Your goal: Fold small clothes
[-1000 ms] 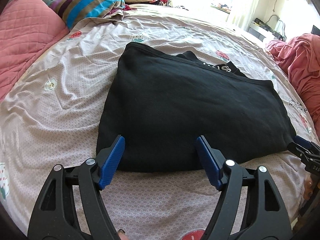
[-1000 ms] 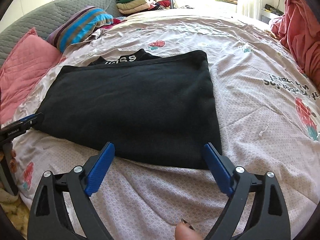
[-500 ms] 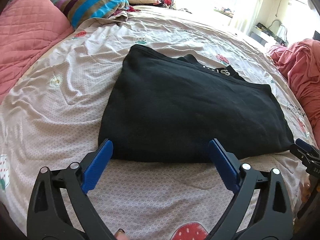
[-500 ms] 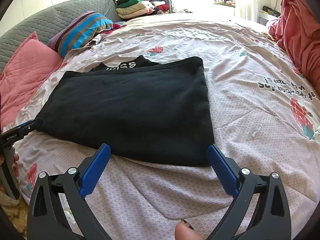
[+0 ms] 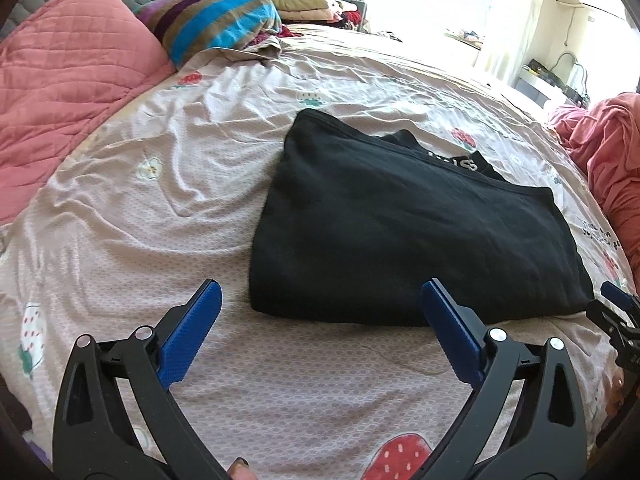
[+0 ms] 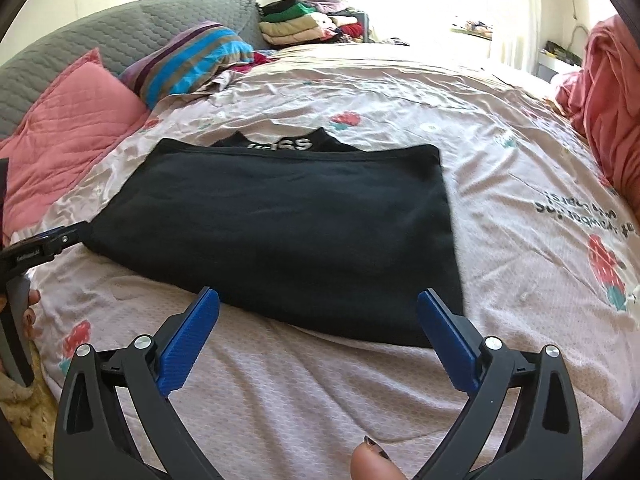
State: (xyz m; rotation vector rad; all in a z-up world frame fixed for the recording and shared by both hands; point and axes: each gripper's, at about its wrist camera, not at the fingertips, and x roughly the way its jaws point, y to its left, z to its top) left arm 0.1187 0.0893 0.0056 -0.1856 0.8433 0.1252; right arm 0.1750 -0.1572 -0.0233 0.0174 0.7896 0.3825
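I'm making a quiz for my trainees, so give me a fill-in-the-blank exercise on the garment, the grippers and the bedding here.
1. The folded garment on the bedspread is ____ in colour.
2. Both the left gripper and the right gripper have their jaws ____, nothing between them.
3. The bedspread is printed with red ____.
4. The quilted pillow beside the striped pillow is ____.

Missing words: black; open; strawberries; pink

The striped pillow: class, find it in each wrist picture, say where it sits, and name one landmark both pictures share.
Left wrist view: the striped pillow lies at the top, left of centre, beside the pink pillow.
Right wrist view: the striped pillow lies upper left, against the grey headboard.
Shared landmark: the folded black garment in mid-bed, nearer than the pillow.
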